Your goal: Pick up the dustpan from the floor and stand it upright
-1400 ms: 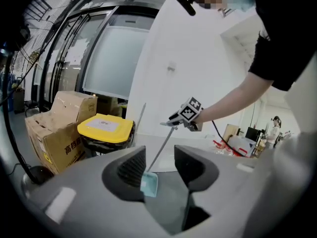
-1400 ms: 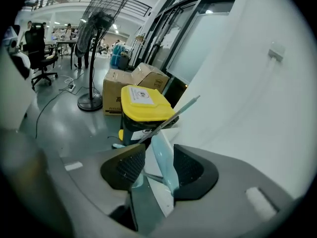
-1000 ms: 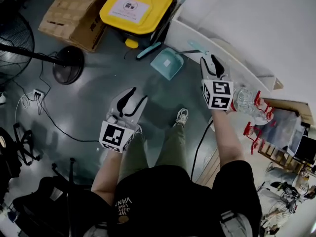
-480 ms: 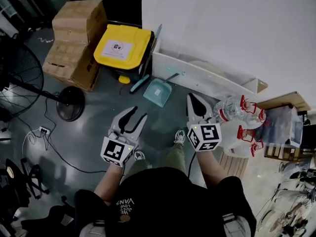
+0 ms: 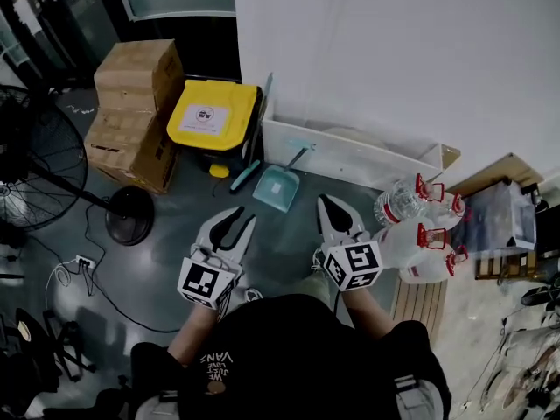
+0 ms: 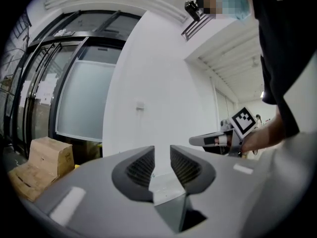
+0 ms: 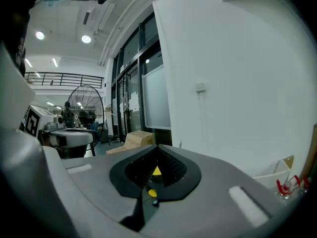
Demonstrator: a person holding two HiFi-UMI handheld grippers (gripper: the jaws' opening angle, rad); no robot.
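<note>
The teal dustpan (image 5: 276, 186) sits on the floor (image 5: 175, 234) against the white trough (image 5: 350, 160), near the yellow-lidded bin (image 5: 213, 115), its handle slanting up toward the trough's rim. It looks like light, stiff, slightly slick plastic, and the thin handle seems the best hold. The left hand-held gripper (image 5: 238, 219) is closing on nothing, and the right hand-held gripper (image 5: 327, 203) is clenched empty. Both are well short of the dustpan.

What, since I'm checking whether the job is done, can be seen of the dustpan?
The dustpan is pale teal, plastic by its look: a wide flat scoop with a thin handle of the same colour. It rests on the dark floor, handle pointing to the low white ledge, tip at its rim. A teal brush lies close beside it. Nothing grips it. From this steep view I cannot tell how upright it stands.
</note>
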